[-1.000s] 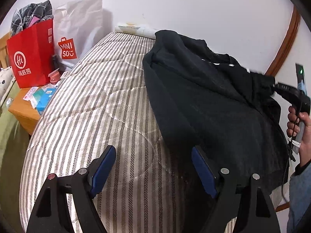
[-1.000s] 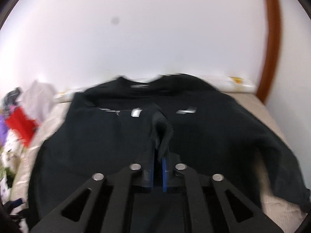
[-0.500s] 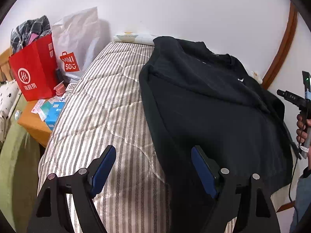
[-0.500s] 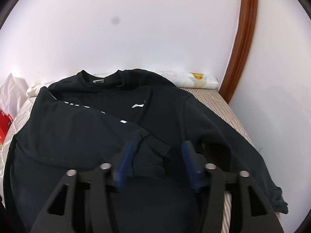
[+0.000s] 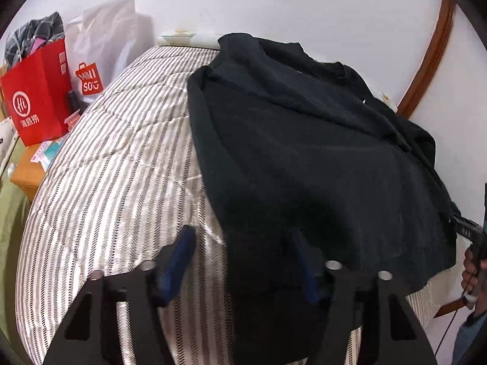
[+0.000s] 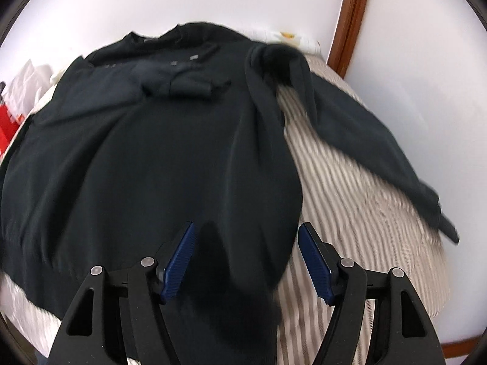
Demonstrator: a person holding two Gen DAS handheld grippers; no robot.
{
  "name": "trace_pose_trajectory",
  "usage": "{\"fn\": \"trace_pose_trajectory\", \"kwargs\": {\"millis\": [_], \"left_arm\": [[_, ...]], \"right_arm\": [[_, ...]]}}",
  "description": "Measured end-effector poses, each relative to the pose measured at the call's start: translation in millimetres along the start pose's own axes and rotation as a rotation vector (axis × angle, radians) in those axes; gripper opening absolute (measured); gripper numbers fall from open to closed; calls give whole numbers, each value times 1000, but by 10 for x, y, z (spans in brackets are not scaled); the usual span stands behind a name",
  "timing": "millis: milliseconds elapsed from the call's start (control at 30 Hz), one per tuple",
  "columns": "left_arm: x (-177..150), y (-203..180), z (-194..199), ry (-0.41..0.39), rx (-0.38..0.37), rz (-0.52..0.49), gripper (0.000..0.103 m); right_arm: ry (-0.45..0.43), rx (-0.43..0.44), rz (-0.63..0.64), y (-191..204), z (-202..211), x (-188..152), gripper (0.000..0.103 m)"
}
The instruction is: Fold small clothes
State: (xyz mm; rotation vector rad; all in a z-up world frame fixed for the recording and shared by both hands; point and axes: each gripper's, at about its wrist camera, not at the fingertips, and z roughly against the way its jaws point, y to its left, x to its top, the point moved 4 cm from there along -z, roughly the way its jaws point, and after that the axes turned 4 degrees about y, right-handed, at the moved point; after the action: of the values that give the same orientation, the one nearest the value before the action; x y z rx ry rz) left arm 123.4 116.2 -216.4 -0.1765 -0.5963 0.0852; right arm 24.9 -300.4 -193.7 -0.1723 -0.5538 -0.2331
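A black sweatshirt [image 5: 304, 158] lies spread on the striped bed [image 5: 106, 167]. In the right wrist view one sleeve [image 6: 182, 82] is folded across its chest, and the other sleeve [image 6: 365, 140] trails out over the bed [image 6: 350, 197]. My left gripper [image 5: 242, 258] is over the sweatshirt's near left edge. Its jaws are closing with the cloth edge between them, and the pads do not press on it. My right gripper [image 6: 246, 258] hovers at the lower right hem of the sweatshirt [image 6: 152, 158]. Its jaws are opening, with cloth below them but not gripped.
A red paper bag [image 5: 36, 97] and a white shopping bag [image 5: 100, 45] stand by a wooden nightstand [image 5: 27, 176] left of the bed. A white wall and a brown wooden trim [image 5: 426, 60] close the far side. A hand [image 5: 471, 270] shows at the right edge.
My right gripper let go of the sleeve cuff, left it on the chest and drew back toward the hem. My left gripper shifted toward the sweatshirt's edge and its jaws narrowed.
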Motion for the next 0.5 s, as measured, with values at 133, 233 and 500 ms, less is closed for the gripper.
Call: {"fn": "trace_pose_trajectory", "kwargs": {"millis": [133, 233, 500], "left_arm": [[-18, -20, 3, -6, 12, 8, 12], [-50, 52, 72, -8, -9, 54, 10], [-310, 129, 384, -15, -26, 73, 10]], "right_arm": [[-55, 107, -27, -45, -20, -176, 25], [-76, 121, -32, -59, 61, -214, 9], [-89, 99, 13, 34, 300, -368, 7]]}}
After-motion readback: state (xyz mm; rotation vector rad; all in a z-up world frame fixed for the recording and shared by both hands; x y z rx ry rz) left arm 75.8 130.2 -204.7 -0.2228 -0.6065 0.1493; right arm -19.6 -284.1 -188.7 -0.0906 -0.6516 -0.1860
